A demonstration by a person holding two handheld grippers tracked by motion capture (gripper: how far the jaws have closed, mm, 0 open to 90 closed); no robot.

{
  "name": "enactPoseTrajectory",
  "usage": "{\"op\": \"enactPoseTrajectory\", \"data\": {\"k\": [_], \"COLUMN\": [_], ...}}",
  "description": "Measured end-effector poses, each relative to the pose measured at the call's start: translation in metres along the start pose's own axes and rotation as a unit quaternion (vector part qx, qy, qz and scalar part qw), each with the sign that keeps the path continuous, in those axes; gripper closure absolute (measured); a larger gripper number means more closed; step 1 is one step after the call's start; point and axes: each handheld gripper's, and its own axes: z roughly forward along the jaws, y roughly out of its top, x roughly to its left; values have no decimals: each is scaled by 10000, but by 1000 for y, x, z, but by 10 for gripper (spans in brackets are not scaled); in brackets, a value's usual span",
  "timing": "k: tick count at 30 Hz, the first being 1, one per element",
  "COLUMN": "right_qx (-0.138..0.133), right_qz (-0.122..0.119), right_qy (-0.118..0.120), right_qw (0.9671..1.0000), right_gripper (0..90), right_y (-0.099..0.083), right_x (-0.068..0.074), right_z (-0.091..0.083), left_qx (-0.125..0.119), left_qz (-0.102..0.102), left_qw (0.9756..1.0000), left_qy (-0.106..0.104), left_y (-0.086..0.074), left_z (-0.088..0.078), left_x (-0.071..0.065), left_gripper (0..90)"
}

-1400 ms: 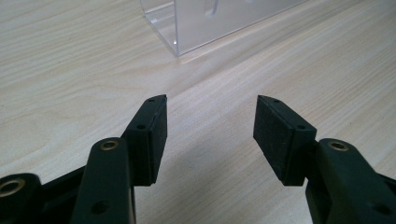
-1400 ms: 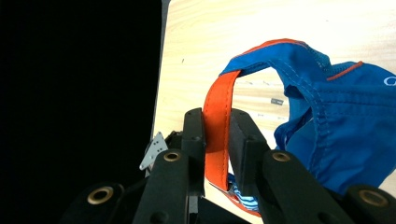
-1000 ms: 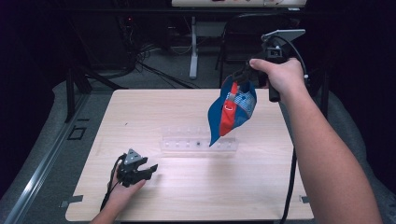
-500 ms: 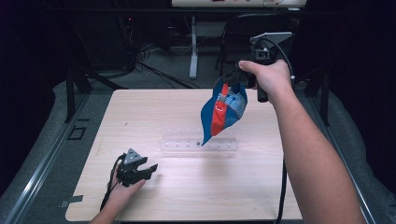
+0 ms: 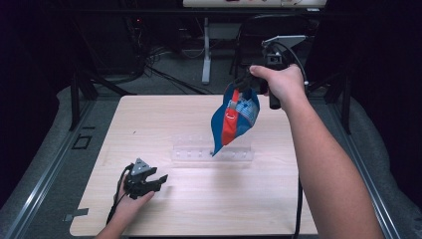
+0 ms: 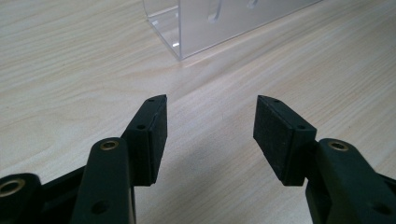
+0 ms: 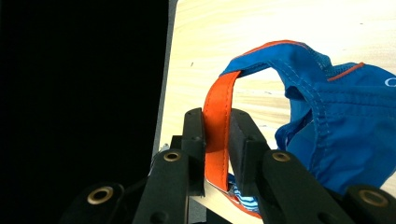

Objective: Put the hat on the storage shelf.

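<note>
A blue cloth bag (image 5: 233, 122) with an orange strap (image 7: 217, 122) hangs in the air over the table's far middle. My right gripper (image 5: 247, 83) holds it from above; in the right gripper view (image 7: 216, 135) both pads press on the orange strap. The bag's lower tip hangs just above a clear plastic rack (image 5: 211, 152) lying across the table's middle. My left gripper (image 5: 155, 181) rests on the table near the front left, pointing toward the rack (image 6: 219, 21). Its jaws (image 6: 209, 128) stand open with bare wood between them.
The light wooden table (image 5: 149, 119) ends at dark floor on all sides, with metal stands and cables behind it. A cable (image 5: 299, 209) trails from my right hand down past the table's front right. Bare wood lies around the rack.
My right hand has carried the bag left and slightly down, so its tip now hangs close over the rack. The left gripper has stayed put.
</note>
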Motion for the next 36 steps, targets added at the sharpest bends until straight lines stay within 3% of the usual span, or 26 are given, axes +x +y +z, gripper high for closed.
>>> {"op": "enactPoseTrajectory", "data": {"k": [18, 36], "right_qx": [-42, 57], "right_qz": [4, 91], "right_qy": [-9, -51], "right_qw": [10000, 9999], "right_gripper": [776, 776], "right_y": [4, 6], "right_x": [2, -11], "right_z": [12, 24], "left_qx": [-62, -48], "left_qz": [-40, -84], "left_qw": [10000, 10000], "left_qy": [10, 0], "left_y": [0, 1], "left_z": [-1, 2], "left_x": [1, 1], "left_gripper": [453, 453]}}
